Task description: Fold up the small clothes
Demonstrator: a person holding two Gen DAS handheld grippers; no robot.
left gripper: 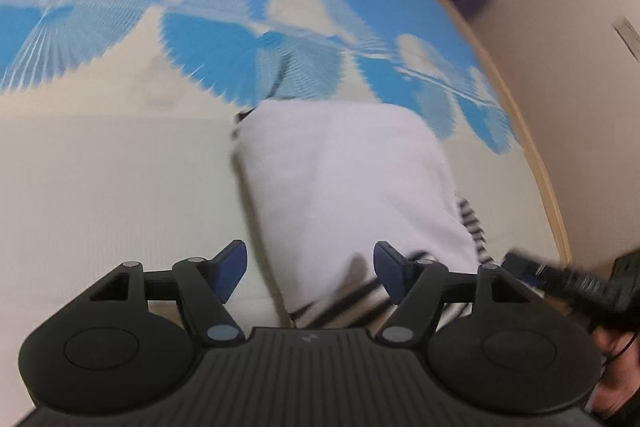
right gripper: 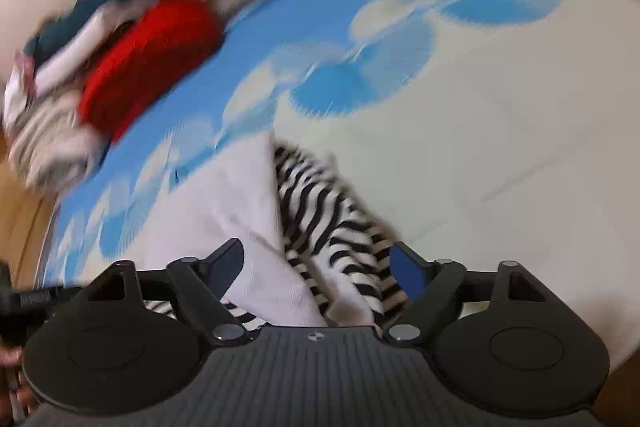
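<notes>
Both grippers [left gripper: 310, 273] [right gripper: 318, 271] wide open over striped garment [right gripper: 328, 219], gripping nothing.

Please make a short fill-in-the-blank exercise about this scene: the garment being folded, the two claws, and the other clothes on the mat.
1. Both the left claw and the right claw stand ____.
2. The garment is white outside with black and white ____.
3. In the clothes pile, the brightest piece is ____.
4. The mat is cream and ____.

Missing words: open; stripes; red; blue
</notes>
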